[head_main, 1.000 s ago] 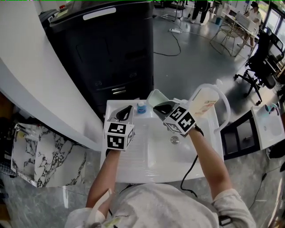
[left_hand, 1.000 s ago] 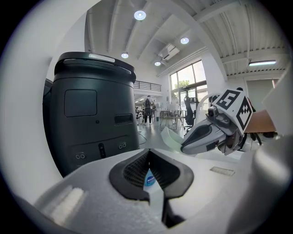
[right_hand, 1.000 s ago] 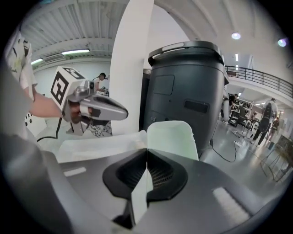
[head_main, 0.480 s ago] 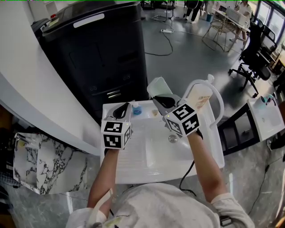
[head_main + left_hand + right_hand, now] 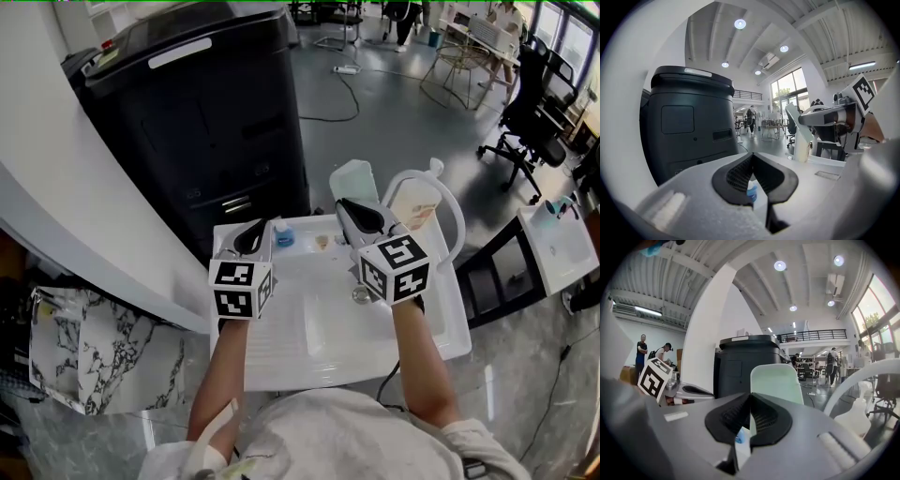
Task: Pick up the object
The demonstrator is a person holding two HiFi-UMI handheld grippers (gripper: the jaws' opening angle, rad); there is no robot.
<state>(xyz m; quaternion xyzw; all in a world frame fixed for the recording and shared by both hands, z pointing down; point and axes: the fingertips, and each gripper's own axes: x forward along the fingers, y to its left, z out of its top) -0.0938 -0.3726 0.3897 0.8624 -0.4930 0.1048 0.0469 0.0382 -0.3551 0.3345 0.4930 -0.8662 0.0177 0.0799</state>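
Panel (image 5: 354, 178), pale green, stands pinched between right gripper (image 5: 342, 202) jaws.

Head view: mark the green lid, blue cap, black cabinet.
green lid (image 5: 354, 179), head view, centre of its face.
blue cap (image 5: 284, 240), head view, its top.
black cabinet (image 5: 216, 117), head view, front panel.

A pale grey, short-sleeved shirt (image 5: 349, 429) is worn. The left gripper (image 5: 265, 226) is formed as a light grey moulded plastic body faced with black ribbed pads, and a white cube (image 5: 241, 288) printed with black square markers is fixed at its rear. The right gripper (image 5: 341, 202) is built alike in grey plastic and black pads, its own black-and-white marker cube (image 5: 398, 269) is mounted behind, and a thin black cable (image 5: 388, 371) is run from it.
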